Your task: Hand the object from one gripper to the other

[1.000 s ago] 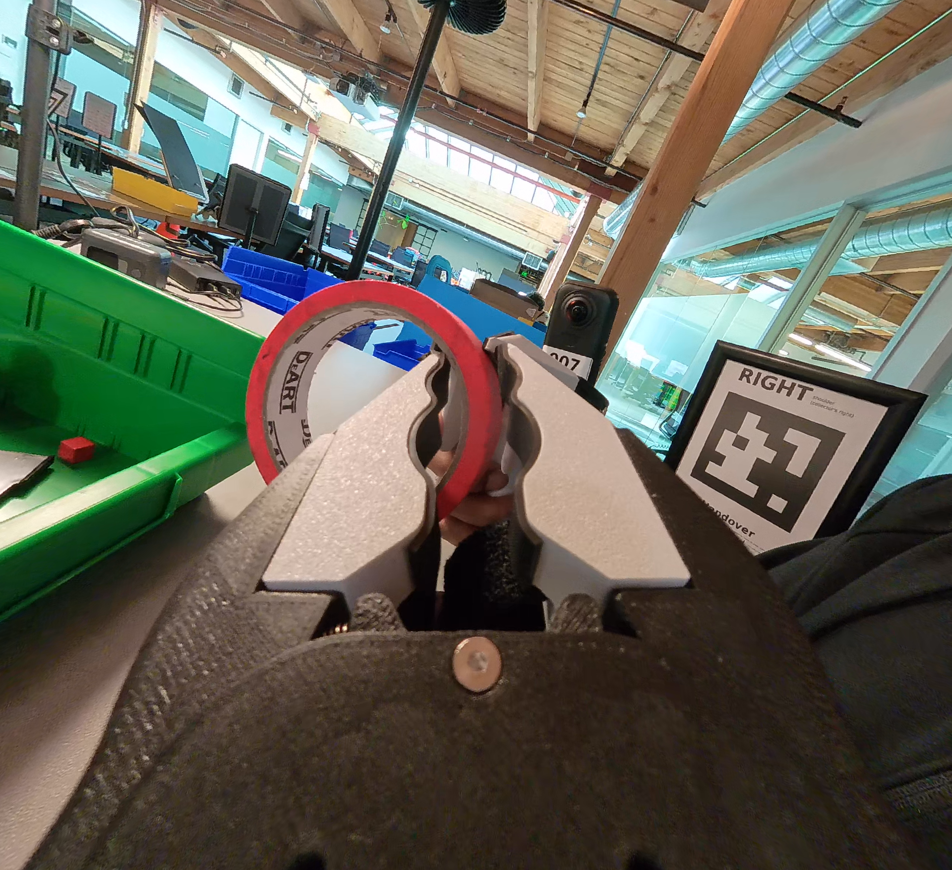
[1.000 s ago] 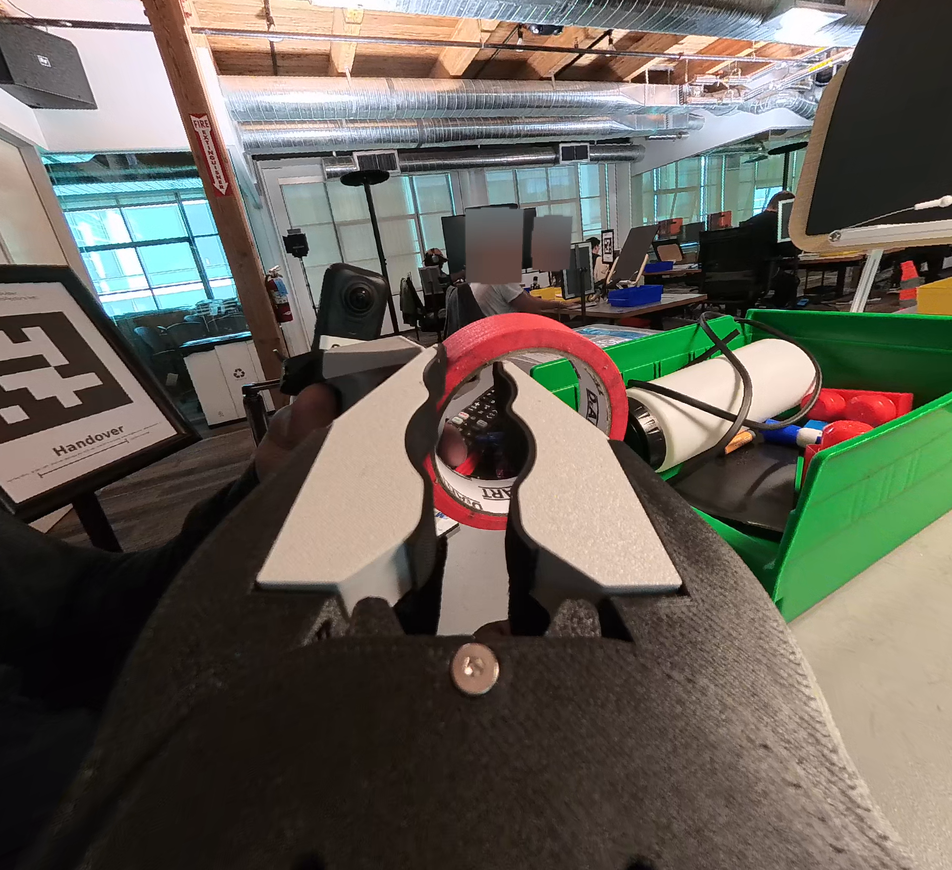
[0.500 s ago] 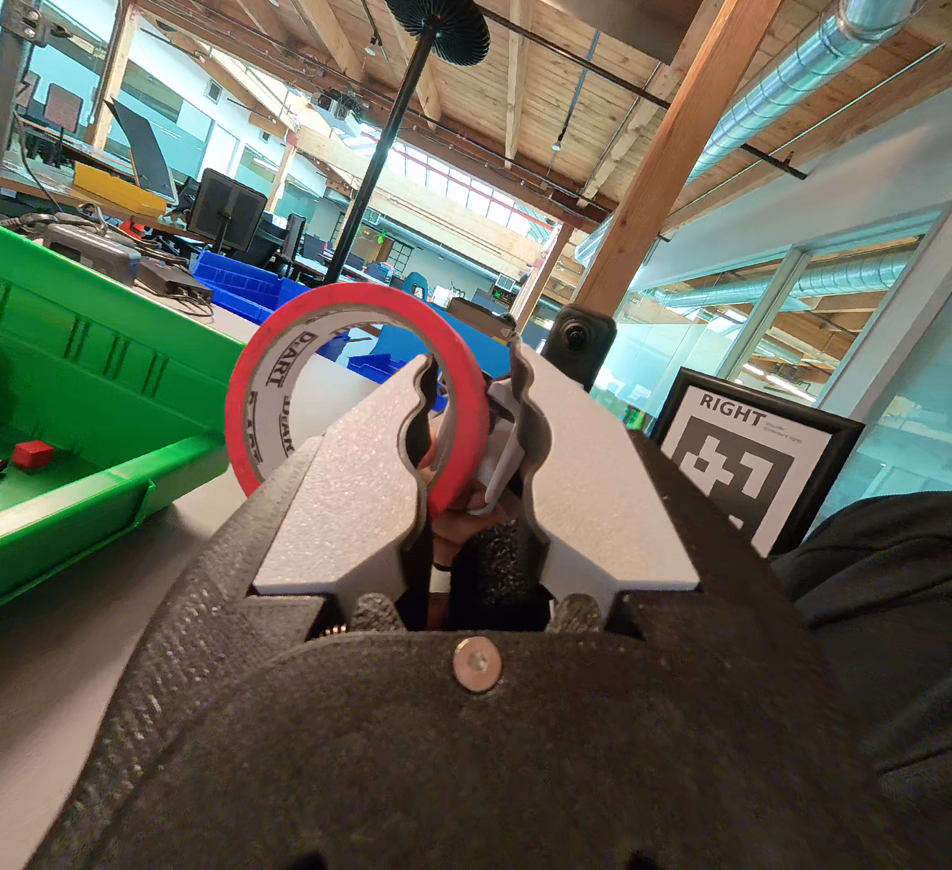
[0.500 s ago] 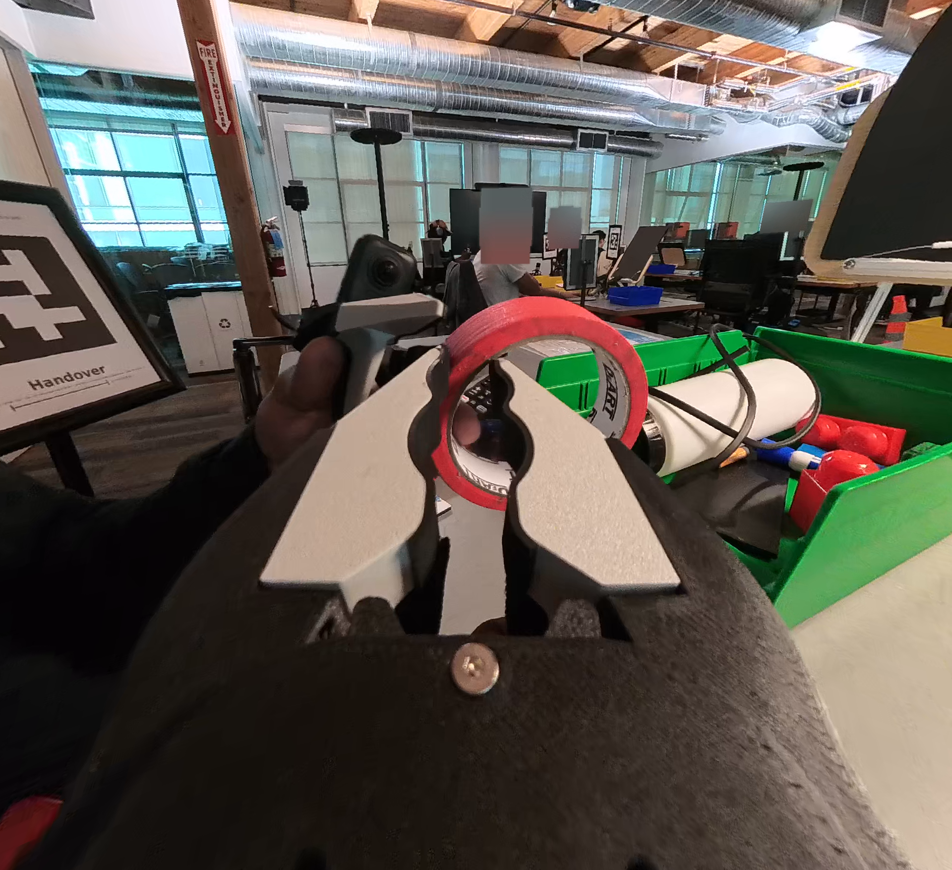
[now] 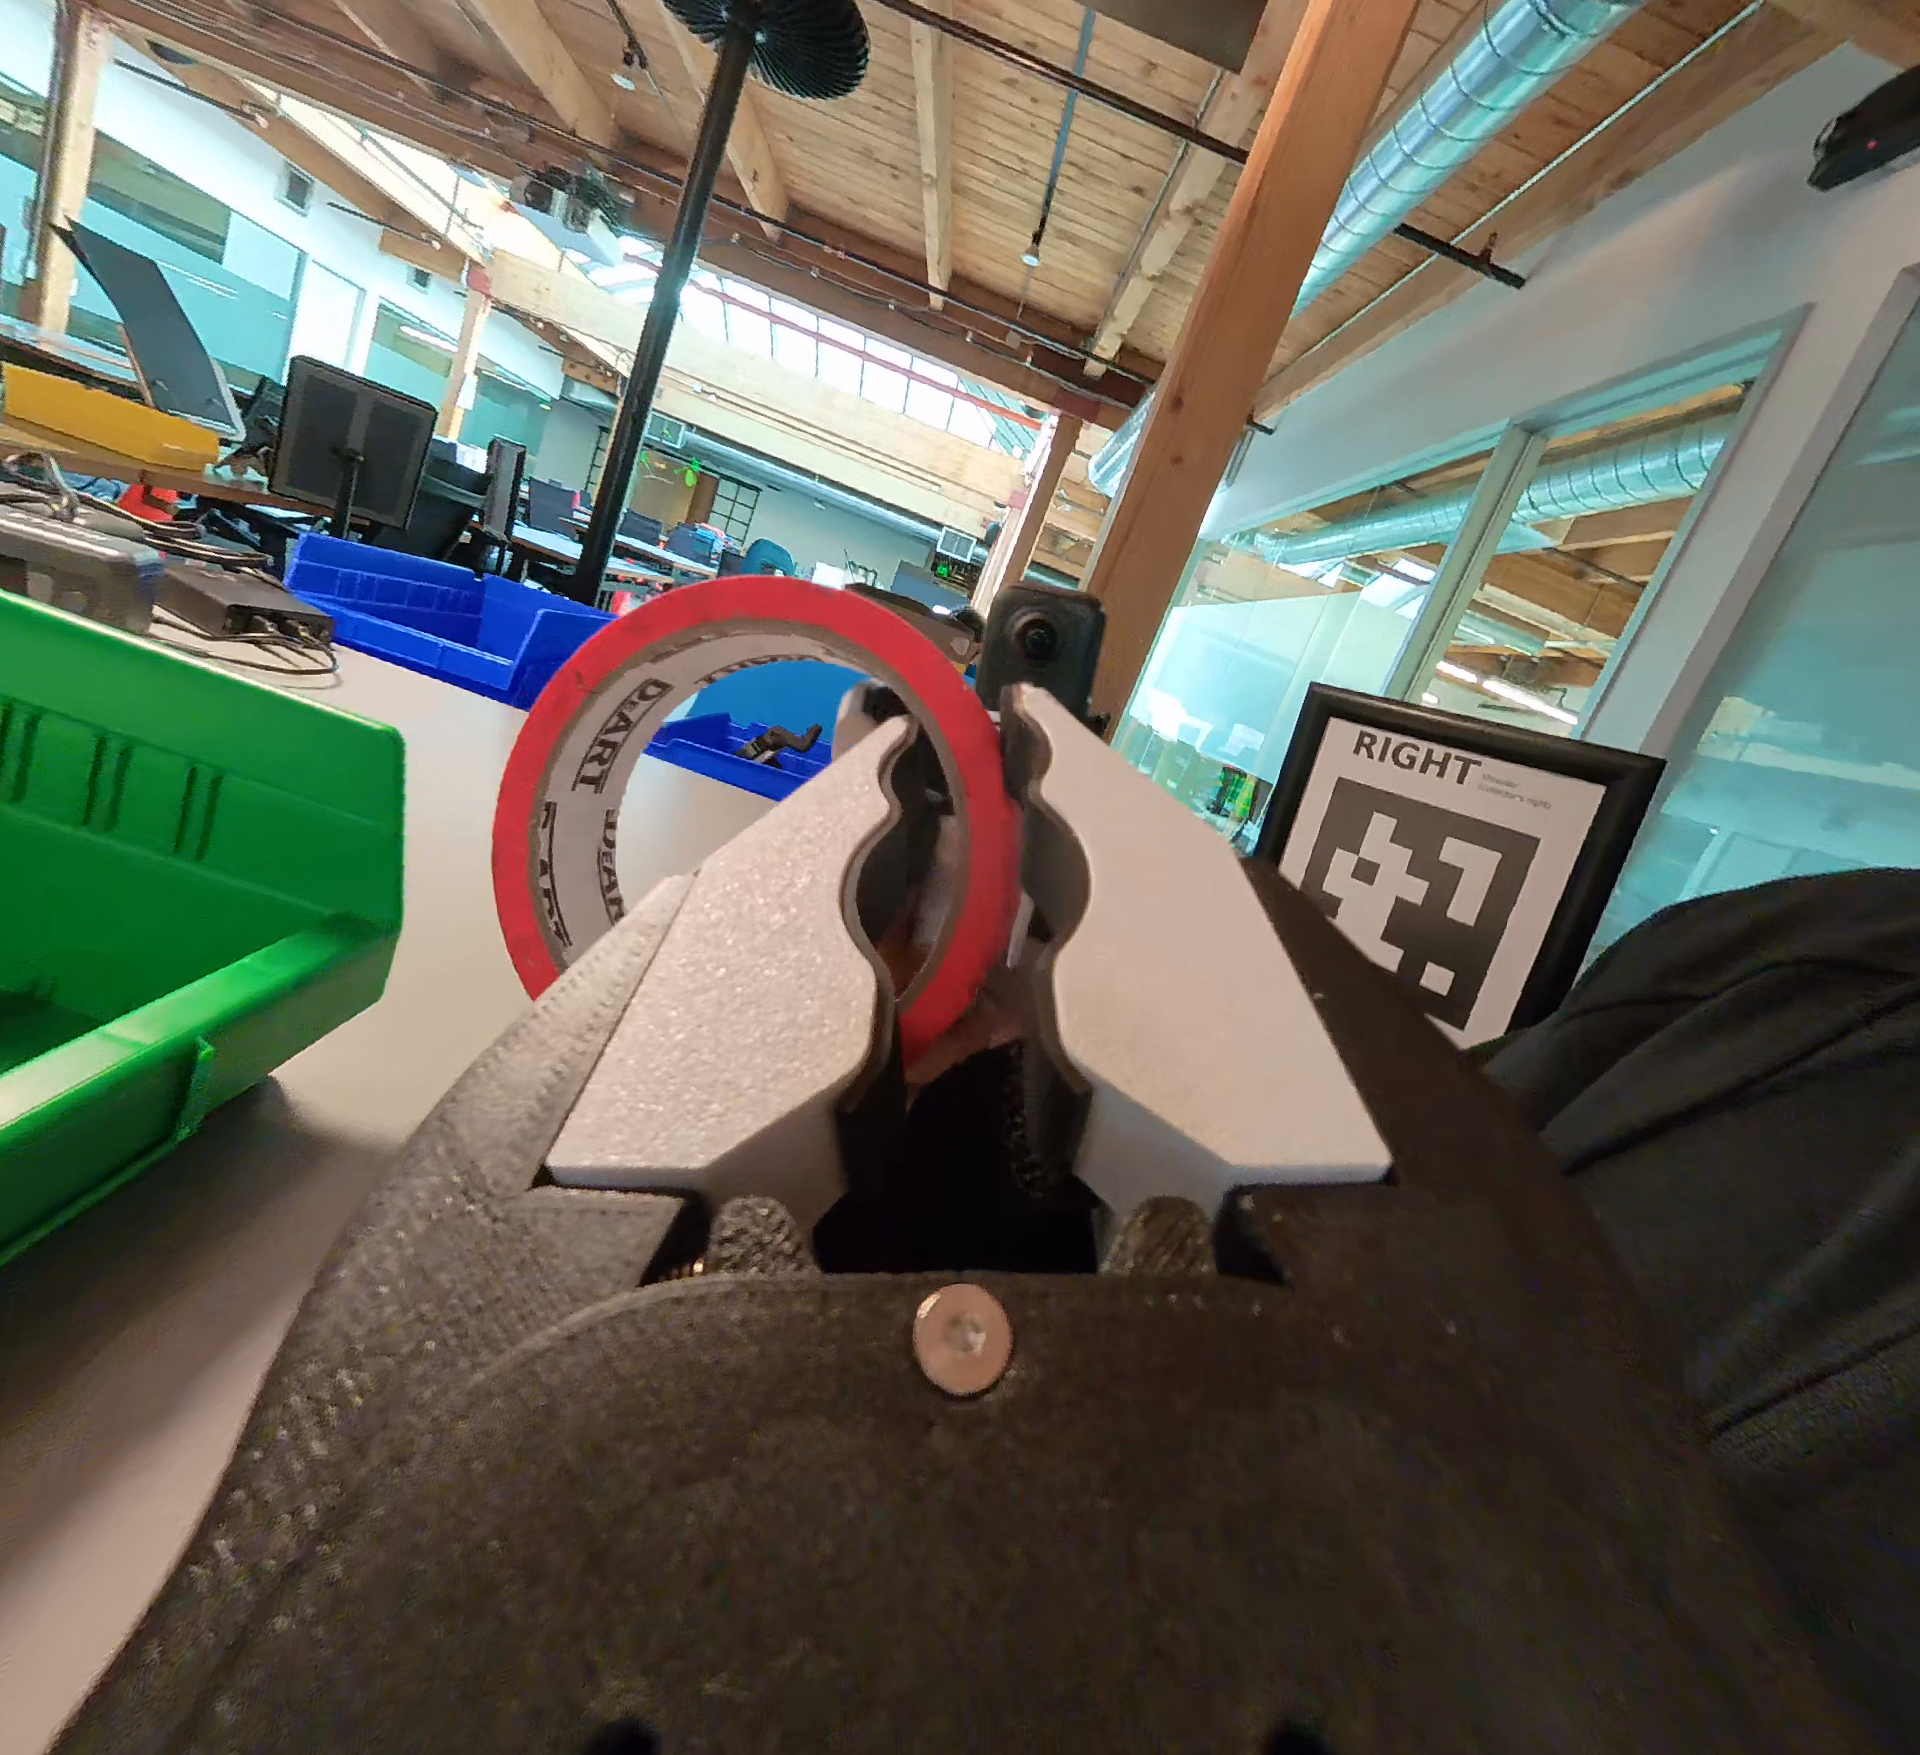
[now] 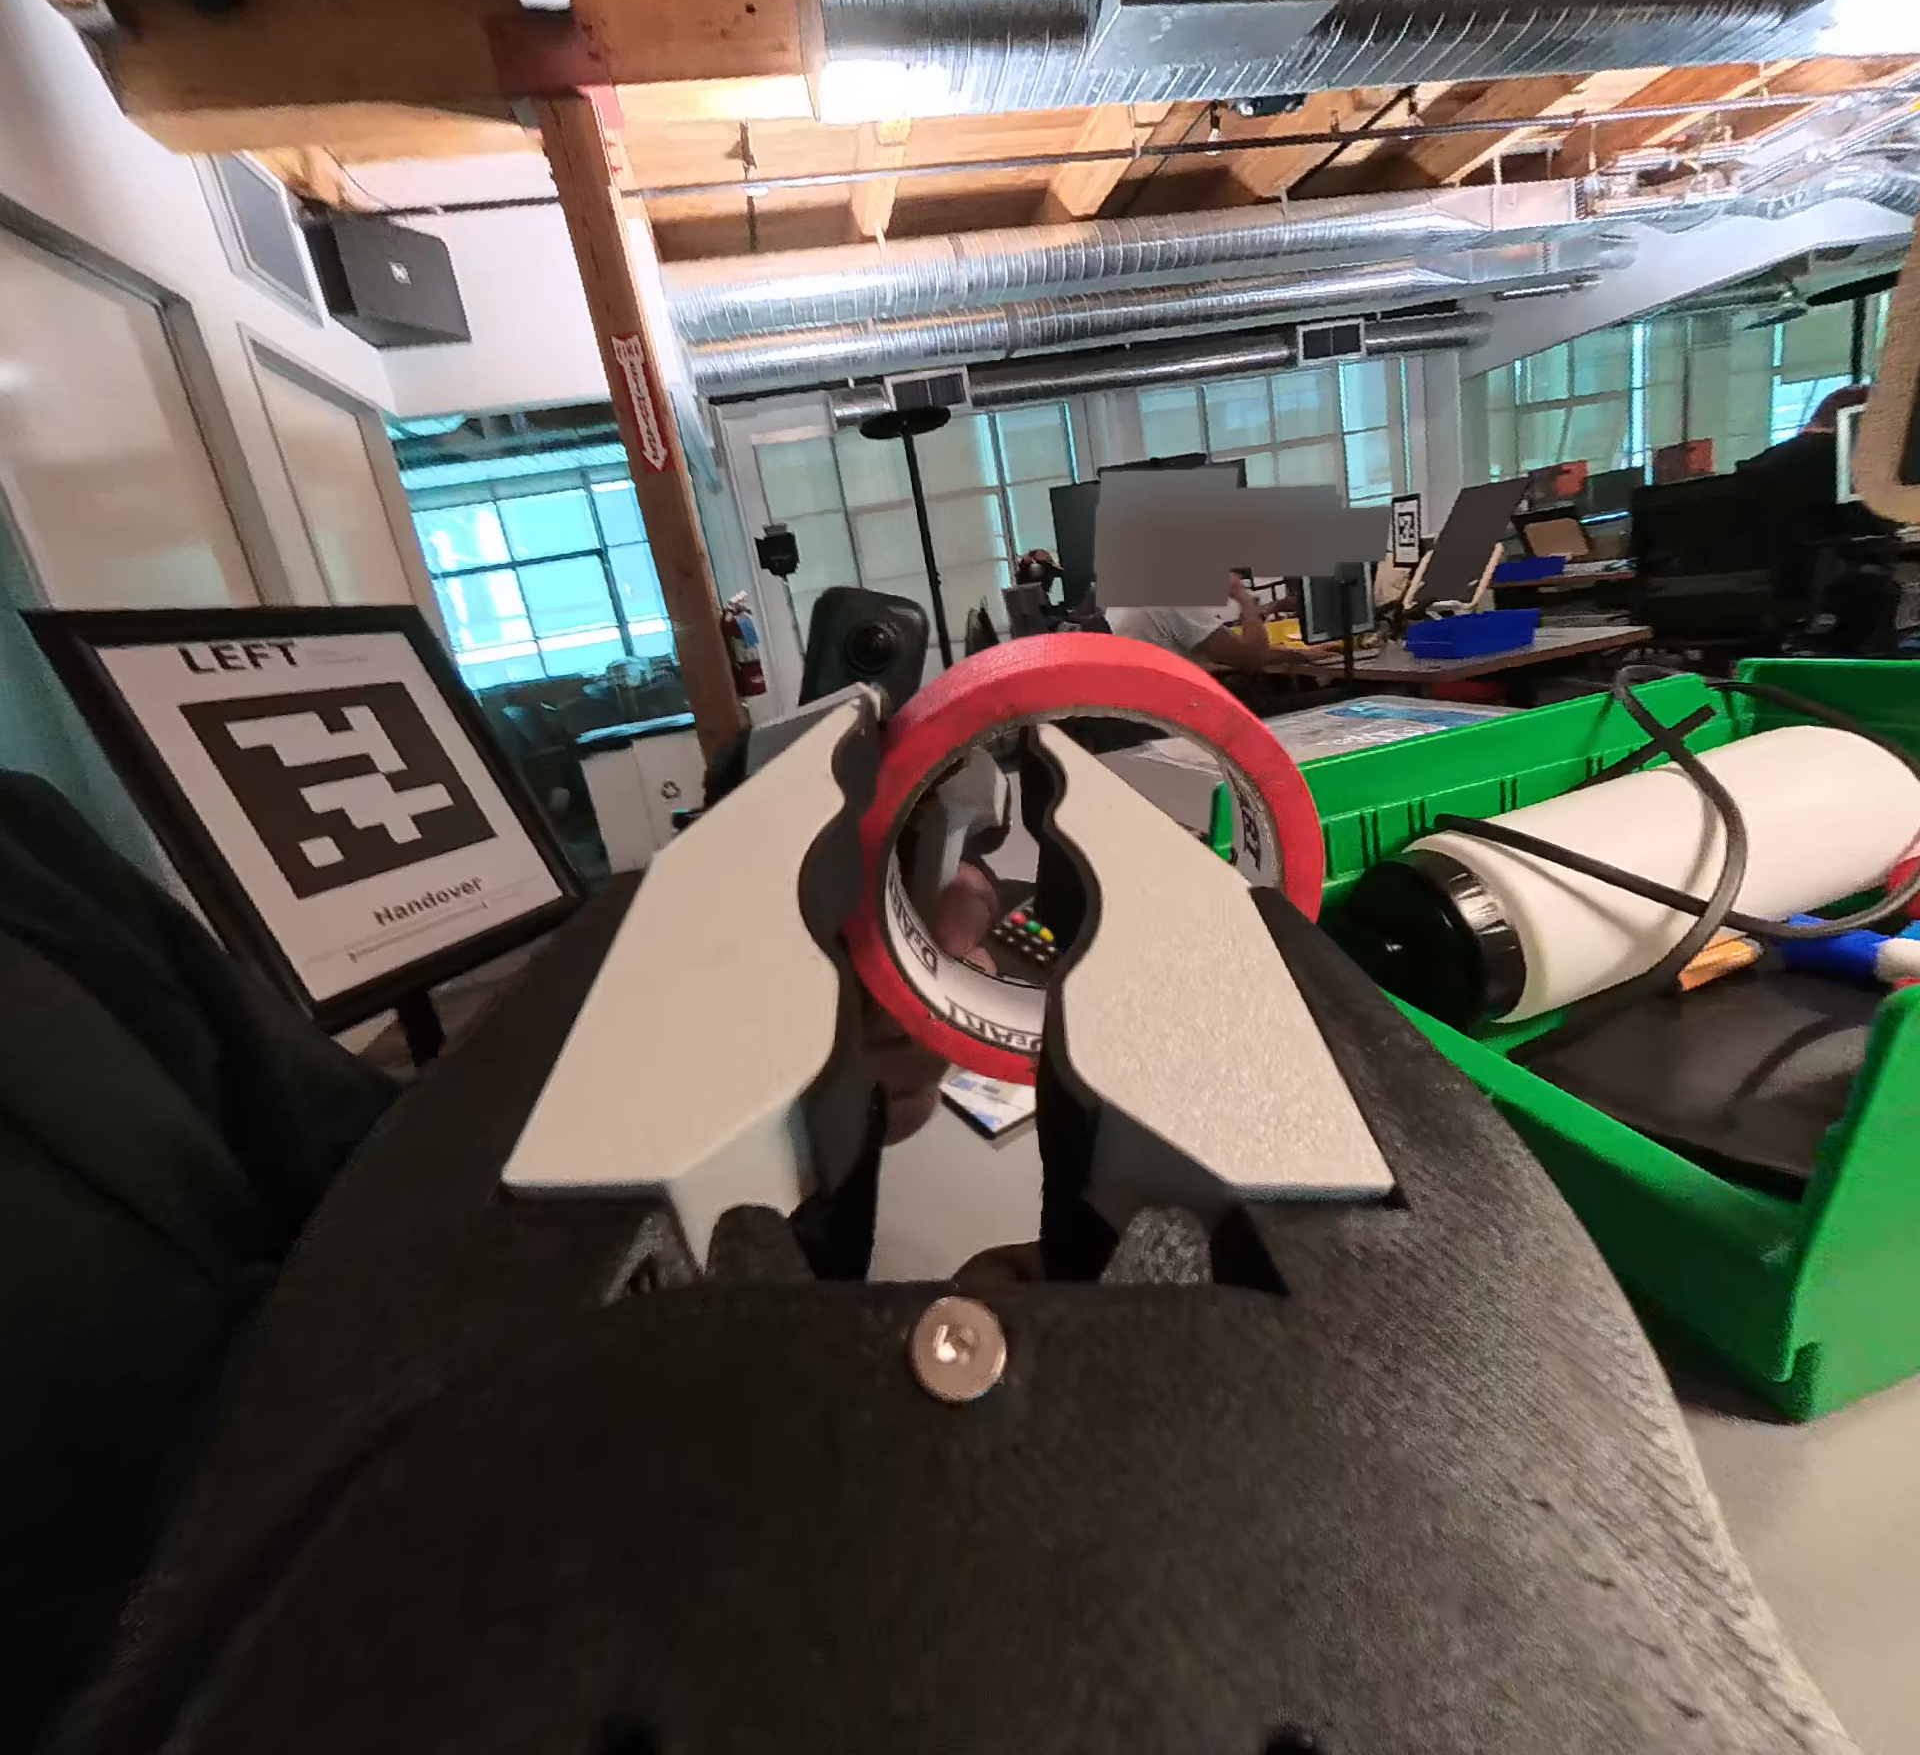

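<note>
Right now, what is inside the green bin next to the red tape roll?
In the green bin lie a white cylinder with a black cap, a black cable looped over it and a black mat. The bin's front wall and the right gripper hide the rest.

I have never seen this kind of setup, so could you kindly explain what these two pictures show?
There is no robot here. A person holds a hand-held gripper in each hand, and a camera on each one looks forward along its two grey fingers.

One picture comes from the left gripper, the other from the right gripper. They face each other, so each shows the other's camera behind a red tape roll held up in the air between them.

The left fingers pinch the roll's wall. The right fingers straddle it, one inside the ring, but I cannot tell whether they grip it.

On the grey table is a green bin holding a white cylinder and a black cable.
</note>
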`<state>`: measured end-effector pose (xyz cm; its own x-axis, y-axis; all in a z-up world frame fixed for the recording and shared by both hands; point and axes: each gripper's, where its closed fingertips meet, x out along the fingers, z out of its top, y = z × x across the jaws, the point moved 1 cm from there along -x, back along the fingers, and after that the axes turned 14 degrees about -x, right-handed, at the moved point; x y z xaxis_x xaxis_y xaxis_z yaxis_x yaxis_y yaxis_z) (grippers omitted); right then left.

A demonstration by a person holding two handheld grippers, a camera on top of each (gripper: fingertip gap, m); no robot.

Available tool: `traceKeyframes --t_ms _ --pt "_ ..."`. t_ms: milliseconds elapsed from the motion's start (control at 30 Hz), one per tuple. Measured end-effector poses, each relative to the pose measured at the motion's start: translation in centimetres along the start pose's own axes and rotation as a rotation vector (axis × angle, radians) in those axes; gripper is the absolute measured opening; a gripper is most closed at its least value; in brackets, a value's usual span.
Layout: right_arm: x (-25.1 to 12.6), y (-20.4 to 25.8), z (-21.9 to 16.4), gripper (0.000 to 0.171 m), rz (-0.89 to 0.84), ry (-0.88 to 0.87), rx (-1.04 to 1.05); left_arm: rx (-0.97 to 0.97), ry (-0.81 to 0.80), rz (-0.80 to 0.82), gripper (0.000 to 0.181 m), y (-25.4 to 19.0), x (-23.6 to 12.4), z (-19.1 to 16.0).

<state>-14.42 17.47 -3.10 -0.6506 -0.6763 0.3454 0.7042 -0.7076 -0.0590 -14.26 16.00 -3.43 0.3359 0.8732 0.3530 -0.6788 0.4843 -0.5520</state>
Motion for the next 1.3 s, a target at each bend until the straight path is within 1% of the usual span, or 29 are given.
traceKeyframes --t_ms 67,100,233,300,433,633,700,867,1067,1200,1300 --pt "0.0 -0.1 0.0 0.027 0.005 -0.005 0.027 -0.001 0.002 -0.008 0.014 -0.1 0.0 -0.1" --pt "0.0 -0.1 0.0 0.023 0.004 -0.003 0.024 -0.005 0.003 -0.009 0.014 -0.1 0.0 -0.1" --pt "0.0 0.0 -0.3 0.020 -0.010 0.021 -0.031 -0.028 -0.020 0.006 0.016 0.2 0.0 0.3" --pt "0.2 0.3 -0.6 0.018 -0.004 0.046 -0.069 -0.040 -0.059 0.023 0.020 0.5 -0.3 0.9" --pt "0.5 0.7 -1.3 0.016 -0.004 0.095 -0.151 -0.074 -0.085 0.014 0.022 0.6 -0.5 1.4" --pt "0.5 0.9 -1.0 0.021 0.015 0.069 -0.110 -0.058 -0.065 0.017 0.017 0.6 -0.5 1.1" --pt "0.5 0.5 -0.9 0.027 -0.005 0.062 -0.092 -0.044 -0.049 0.012 0.016 0.5 -0.4 0.9" --pt "0.3 0.2 -0.6 0.024 -0.009 0.044 -0.066 -0.029 -0.031 0.027 0.016 0.6 -0.2 0.5" --pt "0.8 1.0 -2.0 0.017 0.013 0.130 -0.153 -0.057 -0.075 0.047 0.019 1.0 -0.5 1.2" --pt "0.8 1.0 -2.1 0.019 0.010 0.135 -0.167 -0.056 -0.070 0.056 0.017 1.2 -0.5 1.1" --pt "0.8 0.7 -1.8 0.026 -0.004 0.120 -0.146 -0.046 -0.047 0.051 0.016 1.1 -0.4 0.8"
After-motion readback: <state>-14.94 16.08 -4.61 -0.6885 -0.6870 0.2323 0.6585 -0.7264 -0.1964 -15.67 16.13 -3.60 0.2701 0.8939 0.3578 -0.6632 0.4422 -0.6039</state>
